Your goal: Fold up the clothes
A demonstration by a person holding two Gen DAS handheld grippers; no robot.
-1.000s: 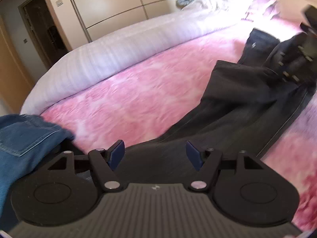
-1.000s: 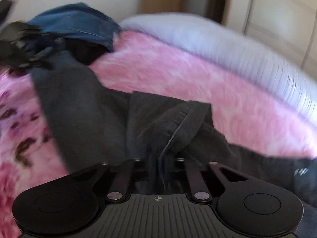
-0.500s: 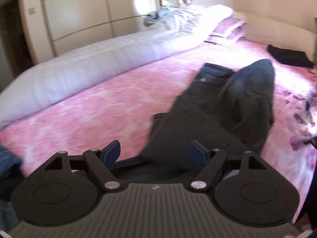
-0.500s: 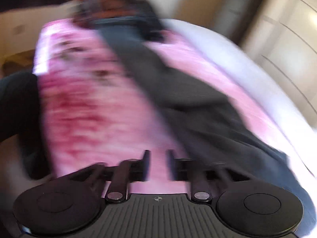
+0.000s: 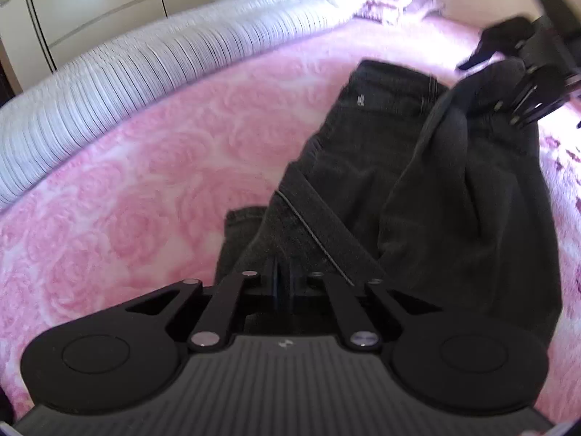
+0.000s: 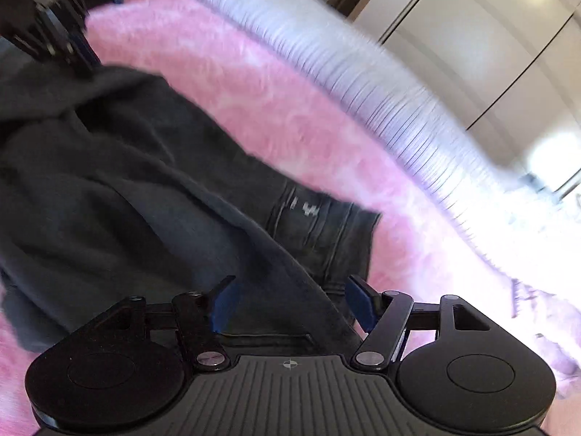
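Left claw [image 5: 282, 285] pinches dark jeans [image 5: 417, 196] on bed [image 5: 152, 181].

charcoal jeans [image 5: 454, 189], pink rose-patterned blanket [image 5: 152, 181] — blue pads [image 6: 223, 301]

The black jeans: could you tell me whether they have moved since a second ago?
Yes. The black jeans were stretched across the pink blanket; their leg end is now folded over toward the waistband.

Dark grey jeans [image 5: 428, 196]: denim trousers, partly folded, legs doubled over in loose rumpled layers. Waistband end with a small pale label lies flat on the pink rose-patterned blanket [image 5: 152, 196]; hem edge shows beneath.
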